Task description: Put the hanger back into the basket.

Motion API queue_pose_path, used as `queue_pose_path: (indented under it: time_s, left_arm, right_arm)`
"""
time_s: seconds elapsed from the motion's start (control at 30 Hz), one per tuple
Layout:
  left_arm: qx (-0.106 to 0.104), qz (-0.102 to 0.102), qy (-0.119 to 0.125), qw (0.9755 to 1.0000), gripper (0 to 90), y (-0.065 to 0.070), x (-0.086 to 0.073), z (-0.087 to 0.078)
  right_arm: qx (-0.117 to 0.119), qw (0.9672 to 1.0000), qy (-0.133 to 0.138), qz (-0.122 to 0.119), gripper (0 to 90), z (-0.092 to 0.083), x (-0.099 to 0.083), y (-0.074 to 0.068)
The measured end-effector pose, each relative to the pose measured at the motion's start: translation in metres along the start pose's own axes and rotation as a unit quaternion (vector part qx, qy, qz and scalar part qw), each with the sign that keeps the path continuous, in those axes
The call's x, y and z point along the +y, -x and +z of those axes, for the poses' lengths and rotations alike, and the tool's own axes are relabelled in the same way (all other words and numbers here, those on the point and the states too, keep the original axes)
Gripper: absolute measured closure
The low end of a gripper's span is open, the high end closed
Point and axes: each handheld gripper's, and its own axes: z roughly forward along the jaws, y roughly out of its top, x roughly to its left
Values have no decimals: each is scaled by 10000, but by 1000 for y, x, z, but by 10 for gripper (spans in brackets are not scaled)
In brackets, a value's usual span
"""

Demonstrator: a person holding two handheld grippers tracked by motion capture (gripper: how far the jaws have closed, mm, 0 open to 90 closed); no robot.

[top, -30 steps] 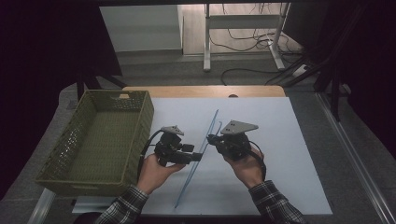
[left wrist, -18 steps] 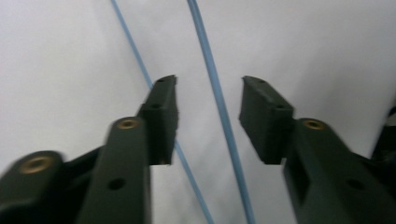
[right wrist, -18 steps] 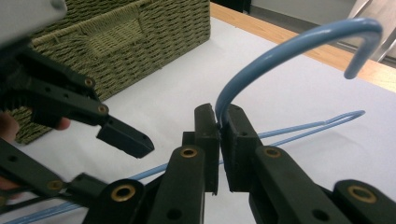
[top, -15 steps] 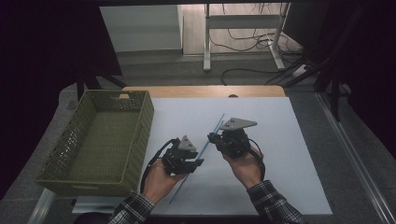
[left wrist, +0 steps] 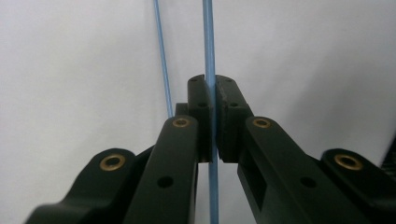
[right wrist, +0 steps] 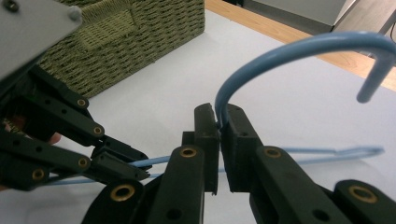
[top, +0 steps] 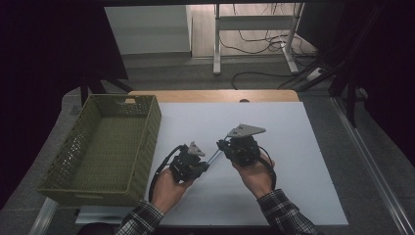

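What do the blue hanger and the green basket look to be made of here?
The blue hanger looks like thin wire with a smooth, slightly glossy coating, likely plastic over metal: it keeps a tight hook bend. The green basket shows a regular woven pattern with a matte look; whether moulded plastic or wrapped fibre is hard to tell.

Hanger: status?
Both tongs, left and right, shut on blue hanger. Hanger held off the table. Basket to the left, nothing in the way.
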Motion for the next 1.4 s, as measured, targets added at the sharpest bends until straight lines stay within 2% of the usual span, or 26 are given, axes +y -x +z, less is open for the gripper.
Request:
queue_pose_path:
  time_s: [0.07,0.2,0.27,0.37,0.47,0.57,0.6,0.67,0.73,0.8,0.9,0.97,1.03,1.07,1.1,1.13,1.17,1.2,1.23,1.3,1.4]
  left_arm:
    - [1,-39,36,10000,869,0,0,-1]
    - [-409,-297,271,9984,871,-8,-1,-4]
    - [-528,-376,328,9974,871,-12,-1,-7]
    - [-873,-569,466,9935,871,-18,-2,-12]
    - [-1239,-764,634,9873,871,-25,-4,-16]
    - [-1397,-837,675,9843,871,-29,-6,-17]
    - [-1494,-884,715,9822,871,-30,-7,-17]
    - [-1583,-920,743,9803,871,-30,-8,-17]
    - [-1678,-921,775,9784,871,-29,-8,-17]
    - [-1743,-891,761,9777,870,-28,-7,-17]
    - [-1902,-889,789,9745,870,-27,-7,-16]
    - [-1876,-786,769,9761,868,-25,-7,-15]
    - [-1707,-560,782,9806,855,-24,-6,-16]
    - [-1567,-438,758,9838,819,-22,-5,-18]
    - [-1468,-372,761,9855,689,-20,-4,-19]
    - [-1324,-184,744,9882,597,-18,-1,-21]
    - [-1191,-88,734,9901,532,-16,0,-23]
    - [-931,97,729,9929,487,-12,2,-24]
    - [-799,220,666,9943,424,-9,4,-23]
    - [-514,377,544,9965,402,-5,8,-21]
    - [-362,498,420,9972,446,-2,12,-17]
  right_arm:
    - [2,10000,23,-5,849,0,0,0]
    - [-30,9999,124,-10,840,-2,1,0]
    - [-36,9997,237,-28,779,-6,2,1]
    - [-100,9989,467,-31,691,-16,1,3]
    - [-108,9977,668,-14,596,-23,-2,8]
    - [50,9964,842,63,577,-25,-7,11]
    - [86,9960,888,71,576,-25,-8,12]
    - [211,9949,978,97,574,-22,-10,11]
    - [248,9944,1031,49,594,-18,-10,9]
    - [245,9937,1092,14,656,-13,-10,8]
    - [284,9928,1163,28,834,-8,-13,8]
    - [379,9919,1208,127,852,-9,-13,8]
    - [254,9930,1157,26,855,-11,-10,3]
    - [198,9931,1156,-7,855,-12,-10,1]
    - [69,9942,1068,-90,856,-13,-7,-2]
    - [-12,9947,1016,-131,856,-13,-6,-4]
    - [-97,9953,955,-162,856,-13,-4,-6]
    - [-126,9955,921,-173,856,-12,-4,-7]
    - [-118,9960,873,-131,856,-12,-3,-9]
    - [-152,9969,765,-108,856,-10,-1,-11]
    - [-221,9975,638,-188,856,-7,0,-14]
